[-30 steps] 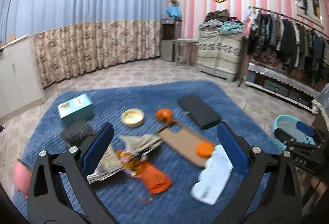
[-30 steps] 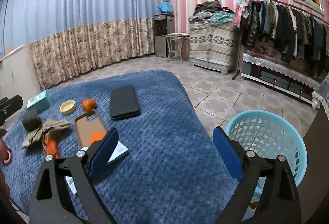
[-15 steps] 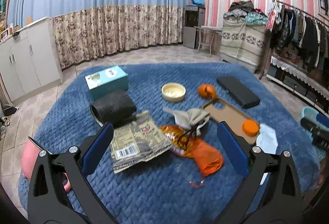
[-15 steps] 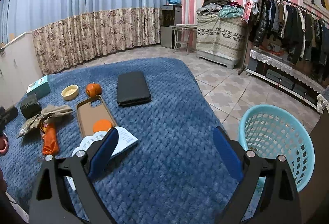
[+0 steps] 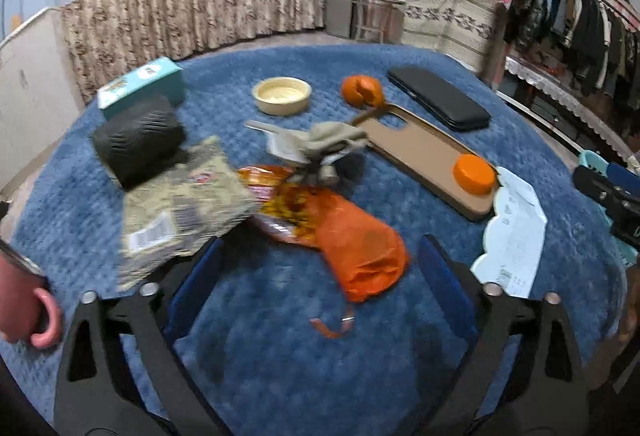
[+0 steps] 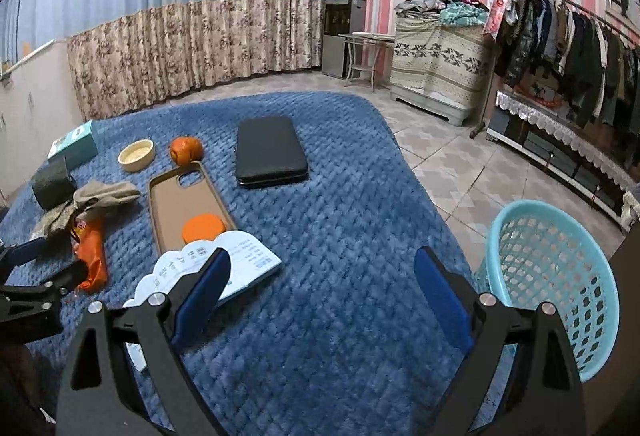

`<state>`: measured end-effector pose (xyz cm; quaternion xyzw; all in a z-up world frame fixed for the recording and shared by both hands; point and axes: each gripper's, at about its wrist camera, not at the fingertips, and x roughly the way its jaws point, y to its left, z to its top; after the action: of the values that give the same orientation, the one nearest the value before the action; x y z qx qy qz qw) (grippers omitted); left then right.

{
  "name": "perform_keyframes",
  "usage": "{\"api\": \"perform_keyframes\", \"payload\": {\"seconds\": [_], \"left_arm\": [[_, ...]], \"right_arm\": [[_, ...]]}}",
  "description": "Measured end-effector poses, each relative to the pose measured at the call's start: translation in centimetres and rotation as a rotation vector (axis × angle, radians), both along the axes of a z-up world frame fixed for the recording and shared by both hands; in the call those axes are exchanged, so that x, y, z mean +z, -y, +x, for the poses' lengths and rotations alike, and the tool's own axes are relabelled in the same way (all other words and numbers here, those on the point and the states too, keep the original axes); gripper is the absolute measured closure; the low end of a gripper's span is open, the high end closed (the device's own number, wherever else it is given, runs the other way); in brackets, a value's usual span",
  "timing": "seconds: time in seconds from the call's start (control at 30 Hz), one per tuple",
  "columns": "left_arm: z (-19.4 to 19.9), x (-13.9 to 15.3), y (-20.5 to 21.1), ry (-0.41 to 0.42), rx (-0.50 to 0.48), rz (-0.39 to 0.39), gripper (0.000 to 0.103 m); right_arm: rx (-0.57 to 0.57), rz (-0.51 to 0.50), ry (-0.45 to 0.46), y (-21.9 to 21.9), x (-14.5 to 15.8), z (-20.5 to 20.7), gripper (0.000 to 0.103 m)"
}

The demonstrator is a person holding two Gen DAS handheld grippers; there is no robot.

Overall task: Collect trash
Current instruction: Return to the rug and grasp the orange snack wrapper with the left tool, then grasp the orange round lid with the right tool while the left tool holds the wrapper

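Observation:
Trash lies on a blue blanket [image 5: 280, 376]: an orange snack wrapper [image 5: 360, 248], a grey-green packet [image 5: 180, 204], a crumpled beige wad [image 5: 320, 144] and a white printed paper [image 5: 512, 236]. My left gripper [image 5: 320, 278] hangs low over the orange wrapper. Its jaws are closing, with the wrapper's near end between them, and the pads are clear of it. My right gripper [image 6: 320, 284] is open over bare blanket with nothing in it. Its left finger is beside the white paper [image 6: 240, 256]. A light blue mesh basket [image 6: 552, 276] stands on the floor to its right.
Also on the blanket are a tan phone case [image 5: 420, 152] with an orange disc [image 5: 474, 174], a tangerine [image 5: 360, 90], a cream bowl [image 5: 282, 94], a black case [image 5: 440, 98], a black roll [image 5: 138, 138], a teal box [image 5: 140, 84] and a pink cup [image 5: 36, 316].
My left gripper has sunk and tipped down toward the orange wrapper, which now reaches between its fingers. My right gripper has drifted slightly, and the white paper is nearer its left finger.

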<state>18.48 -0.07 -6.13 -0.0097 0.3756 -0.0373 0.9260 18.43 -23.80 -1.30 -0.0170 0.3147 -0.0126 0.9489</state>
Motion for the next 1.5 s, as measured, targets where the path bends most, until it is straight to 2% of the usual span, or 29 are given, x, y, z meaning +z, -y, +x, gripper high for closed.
{"api": "perform_keyframes", "payload": {"seconds": [0.07,0.13,0.2,0.27,0.47,0.73,0.9,1.03,1.07,1.13,1.2,1.3,1.37,1.43,1.5], "left_arm": [[0.6,-0.4,0.7,-0.017,-0.012,0.014,0.020],[1.2,-1.1,0.9,-0.049,-0.019,0.011,0.032],[1.5,-1.4,0.6,-0.079,-0.034,-0.029,0.052],[1.2,-1.1,0.1,-0.075,-0.040,-0.055,0.062],[-0.6,1.4,-2.2,-0.026,-0.056,-0.077,0.077],[-2.3,6.7,-5.4,0.107,-0.037,-0.051,0.079],[-1.7,7.9,-6.3,0.140,-0.016,-0.037,0.079],[-1.4,7.7,-6.7,0.143,-0.014,-0.032,0.079],[-1.3,7.7,-6.8,0.140,-0.015,-0.032,0.079],[-1.2,7.5,-7.0,0.135,-0.014,-0.027,0.079],[-1.0,7.0,-7.1,0.126,-0.010,-0.029,0.079],[-0.8,6.8,-7.4,0.119,-0.003,-0.037,0.079],[-0.6,6.6,-7.6,0.116,0.003,-0.041,0.079],[-0.4,6.3,-7.6,0.111,0.008,-0.040,0.079],[-0.4,6.0,-7.4,0.107,0.009,-0.036,0.079]], "right_arm": [[0.006,-0.004,-0.004,-0.3,-0.1,0.3,0.012],[0.011,-0.004,-0.009,-0.5,-0.2,0.4,0.012],[0.018,-0.007,-0.013,-0.8,-0.3,0.5,0.012],[0.026,-0.015,-0.016,-1.1,-0.3,0.5,0.012],[0.039,-0.034,-0.020,-1.8,-0.4,0.6,0.012],[0.055,0.017,-0.020,-2.1,-0.3,1.0,0.012],[0.098,0.066,-0.046,-3.7,-0.7,2.8,0.012],[0.145,0.083,-0.070,-5.7,-1.3,4.3,0.014],[0.156,0.081,-0.076,-6.3,-1.5,4.5,0.015],[0.186,0.079,-0.106,-7.3,-2.0,5.4,0.031],[0.210,0.093,-0.151,-7.9,-2.8,6.3,0.040],[0.206,0.086,-0.176,-8.0,-3.6,6.9,0.043],[0.217,0.102,-0.174,-8.0,-3.5,7.1,0.048],[0.242,0.117,-0.177,-8.2,-3.6,7.3,0.059],[0.263,0.081,-0.175,-8.9,-3.7,7.4,0.060]]}}
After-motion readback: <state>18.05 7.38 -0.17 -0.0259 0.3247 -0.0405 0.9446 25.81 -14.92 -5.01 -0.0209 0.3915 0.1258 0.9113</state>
